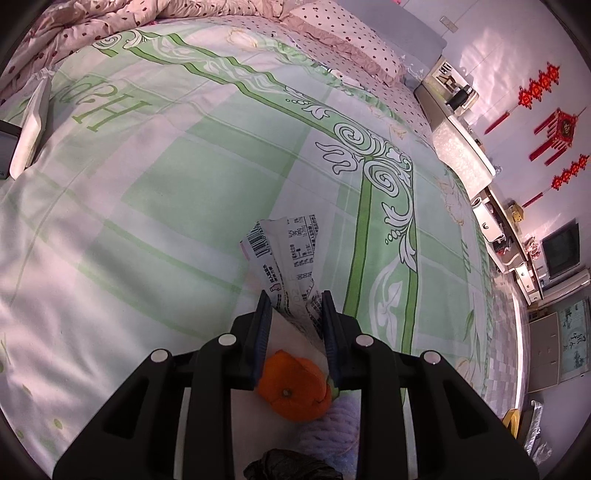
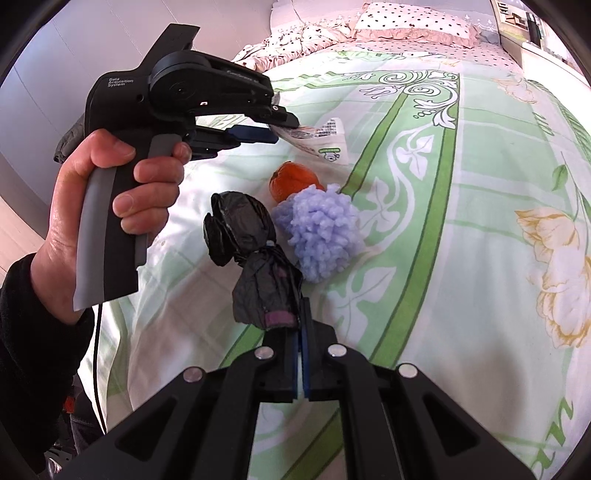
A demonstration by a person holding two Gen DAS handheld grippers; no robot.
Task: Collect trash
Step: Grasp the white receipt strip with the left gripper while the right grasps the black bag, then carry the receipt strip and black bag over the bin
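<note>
My left gripper (image 1: 297, 314) is shut on a crumpled white printed wrapper (image 1: 284, 251), held a little above the green-patterned bedsheet (image 1: 184, 177). The right wrist view shows that same left gripper (image 2: 284, 127) from the side, gripped by a hand (image 2: 110, 192), with the wrapper (image 2: 327, 136) hanging from its tips. My right gripper (image 2: 295, 314) is shut on the end of a black plastic bag (image 2: 251, 236), which is twisted into a bundle and lifted off the sheet. An orange (image 1: 293, 384) (image 2: 291, 179) and a fluffy lilac ball (image 2: 321, 229) lie on the bed below the left gripper.
A spotted pillow (image 2: 413, 22) and a rumpled quilt (image 1: 74, 33) lie at the head of the bed. A flat white object (image 1: 33, 122) rests at the bed's left edge. A long sideboard (image 1: 461, 147) with small items runs along the right wall.
</note>
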